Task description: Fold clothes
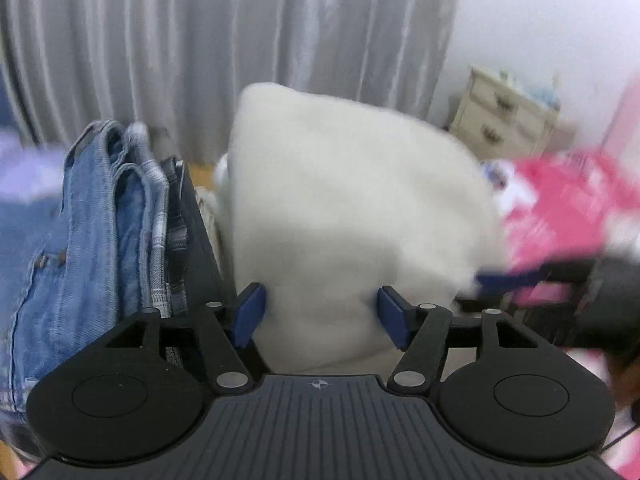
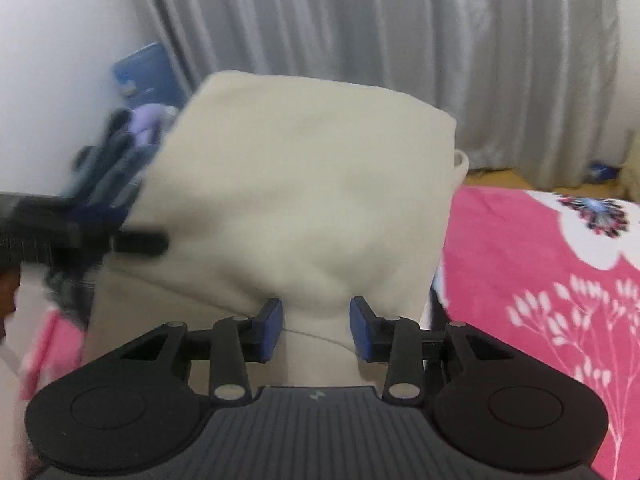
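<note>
Cream garment (image 2: 304, 200) up in air over pink bed (image 2: 520, 264) — left hand-held gripper (image 1: 322, 312) and right hand-held gripper (image 2: 316, 326) both pinch its edge. Keep both pinches tight, same height — cloth stays flat.

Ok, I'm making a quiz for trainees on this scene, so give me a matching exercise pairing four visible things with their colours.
Things:
1. folded fleece garment
2. stack of denim jeans
3. floral bedspread
4. pleated curtain

Colours:
A. grey
B. pink
C. cream
D. blue

Pairs: 1-C, 2-D, 3-B, 4-A
</note>
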Available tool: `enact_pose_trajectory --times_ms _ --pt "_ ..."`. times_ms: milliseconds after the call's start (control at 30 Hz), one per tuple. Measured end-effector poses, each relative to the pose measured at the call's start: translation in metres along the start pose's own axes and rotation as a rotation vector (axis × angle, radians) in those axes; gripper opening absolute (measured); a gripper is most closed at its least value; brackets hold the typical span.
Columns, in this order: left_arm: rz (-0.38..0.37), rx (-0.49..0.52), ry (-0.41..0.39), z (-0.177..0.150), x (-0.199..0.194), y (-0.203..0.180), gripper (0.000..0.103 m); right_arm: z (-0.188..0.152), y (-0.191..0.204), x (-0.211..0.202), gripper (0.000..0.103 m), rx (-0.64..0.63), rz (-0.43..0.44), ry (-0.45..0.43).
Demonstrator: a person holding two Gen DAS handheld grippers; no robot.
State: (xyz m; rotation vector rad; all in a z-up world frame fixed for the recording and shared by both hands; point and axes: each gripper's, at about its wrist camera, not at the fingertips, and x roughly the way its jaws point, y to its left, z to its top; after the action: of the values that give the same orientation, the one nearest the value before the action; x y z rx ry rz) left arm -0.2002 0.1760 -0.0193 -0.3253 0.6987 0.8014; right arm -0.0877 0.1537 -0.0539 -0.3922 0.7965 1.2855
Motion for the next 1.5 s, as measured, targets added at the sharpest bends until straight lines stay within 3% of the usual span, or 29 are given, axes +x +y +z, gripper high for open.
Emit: enact_pose_trajectory --times_ms 100,167,233,300,333,433,467,600,633,867,967,1500 --pt "-0.009 -0.022 0.021 -0.001 -0.020 -0.003 0.065 0.002 0.005 -0.028 0.040 0.057 -0.023 -0.019" --pt "-0.013 -0.055 0.054 -0.008 -0.036 -0.002 0.072 -0.008 0.007 -0.050 0.044 0.088 -0.001 -0.034" --pt "-0.015 -0.086 0.091 -0.016 -0.050 -0.002 0.082 -0.029 0.009 -0.057 0.050 0.160 -0.026 0.049" --pt "-0.017 -0.112 0.134 -0.027 -0.063 -0.003 0.088 -0.048 0.010 -0.059 0.050 0.221 -0.118 0.172" --pt "-0.018 -0.127 0.137 -0.032 -0.070 -0.004 0.096 -0.055 0.011 -0.064 0.051 0.251 -0.144 0.199" --pt "-0.006 -0.178 0.101 -0.040 -0.093 -0.004 0.103 -0.069 0.023 -0.095 0.065 0.303 -0.191 0.197" --pt "0.009 -0.186 0.099 -0.040 -0.100 -0.005 0.103 -0.072 0.029 -0.107 0.074 0.311 -0.207 0.186" --pt "0.096 -0.171 0.135 -0.036 -0.124 -0.013 0.103 -0.060 0.059 -0.148 0.100 0.231 -0.280 0.119" --pt "0.109 -0.161 0.126 -0.035 -0.131 -0.014 0.103 -0.056 0.063 -0.155 0.103 0.215 -0.285 0.094" --pt "0.185 -0.221 0.014 -0.033 -0.164 0.008 0.103 -0.034 0.084 -0.182 0.103 0.194 -0.276 0.004" --pt "0.241 -0.198 0.031 -0.031 -0.162 0.013 0.103 -0.030 0.089 -0.183 0.103 0.221 -0.311 0.002" --pt "0.321 -0.264 0.260 -0.050 -0.128 0.022 0.103 -0.013 0.102 -0.145 0.103 0.165 -0.413 0.082"
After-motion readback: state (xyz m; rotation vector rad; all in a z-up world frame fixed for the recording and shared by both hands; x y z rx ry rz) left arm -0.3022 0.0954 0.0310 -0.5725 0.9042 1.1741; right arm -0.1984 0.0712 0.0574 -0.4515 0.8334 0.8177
